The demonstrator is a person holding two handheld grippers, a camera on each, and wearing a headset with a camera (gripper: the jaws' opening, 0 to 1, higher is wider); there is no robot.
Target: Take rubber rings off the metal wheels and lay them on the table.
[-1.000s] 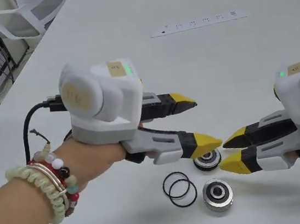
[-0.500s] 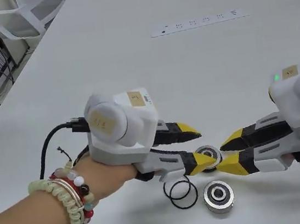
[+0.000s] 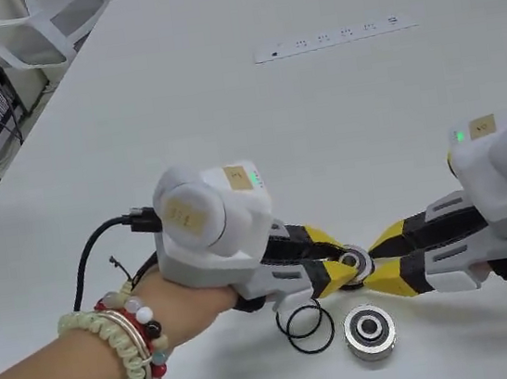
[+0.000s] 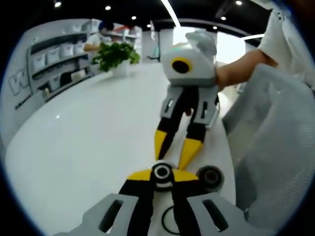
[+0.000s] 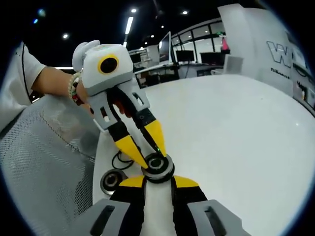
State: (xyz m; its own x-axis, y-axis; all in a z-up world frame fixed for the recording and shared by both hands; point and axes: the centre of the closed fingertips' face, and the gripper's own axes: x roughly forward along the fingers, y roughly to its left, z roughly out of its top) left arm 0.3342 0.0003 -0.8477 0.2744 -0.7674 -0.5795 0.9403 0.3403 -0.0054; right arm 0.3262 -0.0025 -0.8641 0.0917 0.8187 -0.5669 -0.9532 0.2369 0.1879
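1. done: two rubber rings (image 3: 304, 322) lie loose on the tabletop (image 3: 224, 109), just beside one metal wheel (image 3: 368, 330);
2. in hand: left gripper (image 3: 342, 254) jaws pinch the second wheel (image 3: 352, 262); right gripper (image 3: 373, 263) jaws spread, tips at its rim;
3. left, i judge: this wheel's ring; whether one is on it, i cannot tell.

An open-plan office or showroom-like work space: a long white bench (image 3: 396, 133) has a power strip (image 3: 336, 36) set flush in its top, and a white office chair (image 3: 36, 31) stands at its far corner. Behind it run wall shelves (image 4: 54, 54) stacked with white boxes, a leafy potted plant (image 4: 115, 54) and recessed ceiling spotlights (image 4: 107, 8). Across the room, computer monitors (image 5: 165, 46) sit on desks beside a wall with large lettering (image 5: 280, 51), and a grey mesh chair back (image 5: 44, 162) stands close by
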